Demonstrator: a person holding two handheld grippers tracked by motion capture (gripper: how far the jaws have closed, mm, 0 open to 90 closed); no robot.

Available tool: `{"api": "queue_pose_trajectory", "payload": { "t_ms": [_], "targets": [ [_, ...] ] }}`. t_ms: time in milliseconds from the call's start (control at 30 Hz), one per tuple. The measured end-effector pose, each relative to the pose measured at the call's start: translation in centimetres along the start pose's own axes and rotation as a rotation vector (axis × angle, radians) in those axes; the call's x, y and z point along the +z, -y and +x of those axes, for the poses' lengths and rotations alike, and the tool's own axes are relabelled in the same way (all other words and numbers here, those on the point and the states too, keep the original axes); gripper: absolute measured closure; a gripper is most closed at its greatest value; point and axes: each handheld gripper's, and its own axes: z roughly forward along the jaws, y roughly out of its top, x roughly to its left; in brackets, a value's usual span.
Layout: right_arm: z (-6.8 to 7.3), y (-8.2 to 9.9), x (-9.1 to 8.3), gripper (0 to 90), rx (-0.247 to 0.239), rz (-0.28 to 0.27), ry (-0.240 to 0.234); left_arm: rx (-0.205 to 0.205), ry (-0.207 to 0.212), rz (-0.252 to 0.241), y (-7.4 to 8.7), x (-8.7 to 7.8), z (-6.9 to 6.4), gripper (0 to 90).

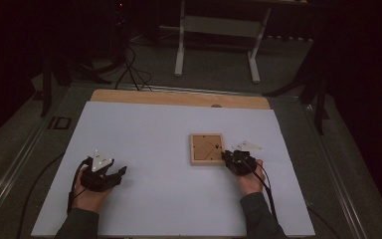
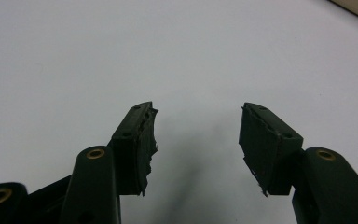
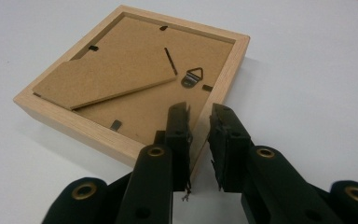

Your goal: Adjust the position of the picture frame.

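Observation:
A small wooden picture frame [image 1: 206, 148] lies face down on the white sheet, right of centre. In the right gripper view the frame [image 3: 135, 79] shows its brown backing board, a folded stand flap and a metal hanger. My right gripper [image 1: 226, 157] sits at the frame's near right corner. Its jaws straddle the wooden rim, one inside the frame and one outside, and the right gripper [image 3: 199, 109] is shut on that rim. My left gripper [image 1: 119, 172] rests on the sheet at the near left. In its own view the left gripper [image 2: 196, 109] stands open with nothing between its pads.
A white sheet [image 1: 154, 199] covers the table, with a strip of wooden tabletop [image 1: 179, 98] showing at the far edge. Beyond it stand the white legs of a stand [image 1: 216, 30], and cables [image 1: 129, 69] lie on the dark floor.

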Motion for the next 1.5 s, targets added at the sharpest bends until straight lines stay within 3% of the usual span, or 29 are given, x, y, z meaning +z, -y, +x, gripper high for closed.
{"api": "queue_pose_trajectory", "payload": {
  "t_ms": [500,1500],
  "targets": [
    [1.9,-0.4,0.7,77.4,-0.024,-0.001,-0.035,-0.001,0.001,-0.001,0.0,0.0,0.0,45.1],
    [3.9,-0.6,1.1,75.8,-0.055,-0.003,-0.076,-0.002,0.002,0.000,0.0,0.0,-0.1,45.1]
  ]
}}
